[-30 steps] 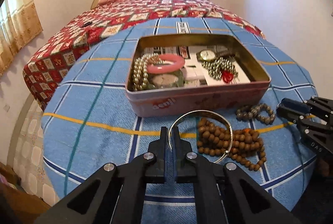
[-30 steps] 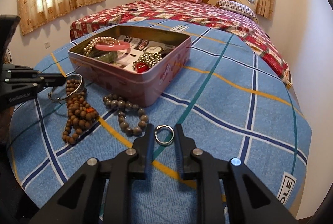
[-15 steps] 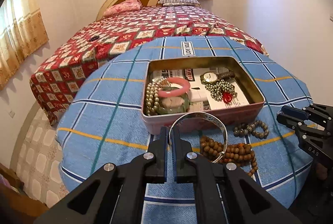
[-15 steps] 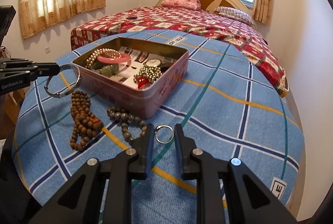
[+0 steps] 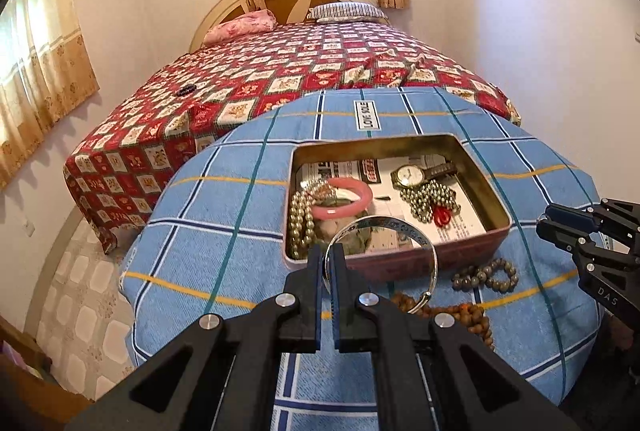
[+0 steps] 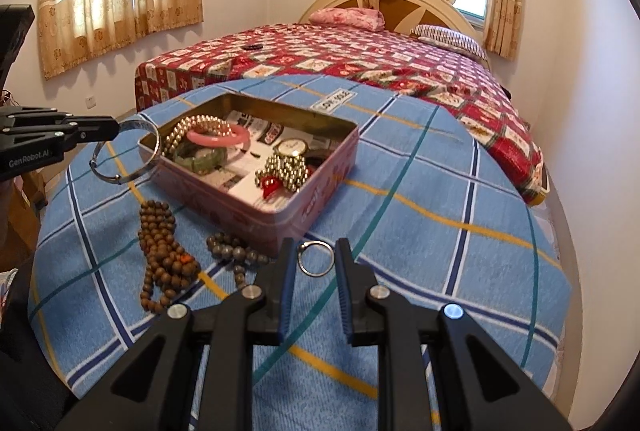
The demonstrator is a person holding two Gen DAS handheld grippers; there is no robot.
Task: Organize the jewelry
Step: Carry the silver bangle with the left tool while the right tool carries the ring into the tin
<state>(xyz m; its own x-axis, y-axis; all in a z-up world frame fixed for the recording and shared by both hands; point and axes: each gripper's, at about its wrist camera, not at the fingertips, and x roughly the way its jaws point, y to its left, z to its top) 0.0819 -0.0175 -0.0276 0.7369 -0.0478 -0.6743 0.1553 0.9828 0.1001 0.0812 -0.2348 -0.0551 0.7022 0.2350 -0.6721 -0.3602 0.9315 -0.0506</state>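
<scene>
Left claw (image 5: 327,255), clenched on the rim of a silver bangle (image 5: 404,227), holds it in the air in front of the near wall of the pink tin (image 5: 472,251); in the right wrist view the same bangle (image 6: 132,127) hangs at the tin's left corner, clear of the cloth. Right claw (image 6: 316,251), partly closed, grasps a small silver ring (image 6: 316,259) between its pads, above the blue checked cloth (image 6: 440,191) that covers the bench. The open tin (image 6: 328,187) rests on the cloth and contains a pink bangle (image 6: 220,139), a green bangle (image 6: 200,159), a string of pale pearls (image 6: 180,131), a wristwatch (image 6: 292,147), and a cluster of metallic beads with a red charm (image 6: 280,175), all lying on printed paper. On the cloth just in front of the tin lie a brown wooden bead string (image 6: 160,251) and a grey bead bracelet (image 6: 232,251), near each other. Behind the bench stands a bed (image 6: 360,59) with a red patterned cover.
</scene>
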